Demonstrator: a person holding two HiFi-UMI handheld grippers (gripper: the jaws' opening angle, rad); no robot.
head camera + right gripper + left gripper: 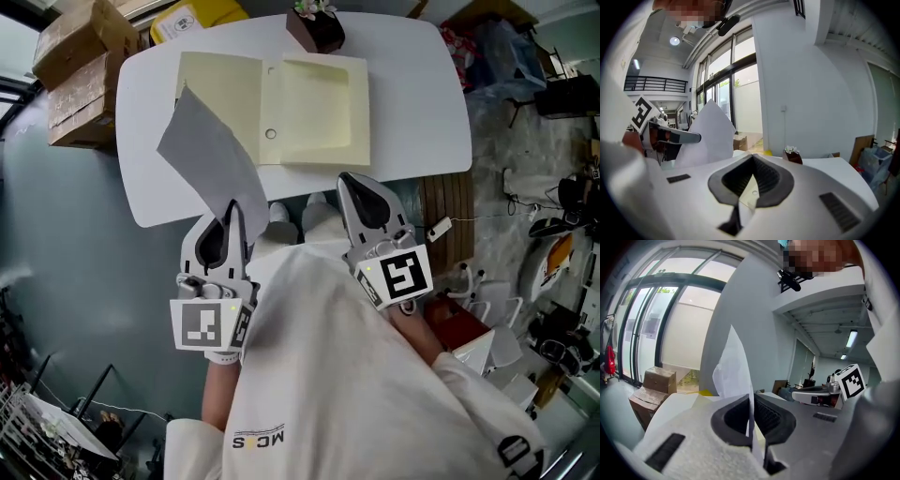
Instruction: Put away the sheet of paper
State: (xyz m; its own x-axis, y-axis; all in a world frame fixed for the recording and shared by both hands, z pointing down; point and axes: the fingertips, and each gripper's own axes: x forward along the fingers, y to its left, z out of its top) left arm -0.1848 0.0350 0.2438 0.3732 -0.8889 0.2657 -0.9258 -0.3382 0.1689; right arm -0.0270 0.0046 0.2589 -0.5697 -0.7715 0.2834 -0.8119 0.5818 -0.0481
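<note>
1. The white desk [412,112] carries an open cream folder [314,112], lying flat.
2. The sheet of paper [211,159] is off the desk surface. It is held in the air above the desk's near left part, just left of the folder.
3. In the head view, the sheet's long axis runs from its near corner away from the person and leftward. The free end points toward the cardboard boxes [80,70].
4. The left gripper [232,211] pinches the near corner of the sheet between its pressed pads.
5. The right gripper [349,183] hangs at the desk's near edge, pointing at the folder. Its jaws are pressed together with nothing between them.
6. Only the left gripper view shows the sheet [733,366] nearly edge-on, rising upright above the jaws.
7. Only the right gripper view shows its broad face [710,136], and the plant pot [792,154] from the side.
</note>
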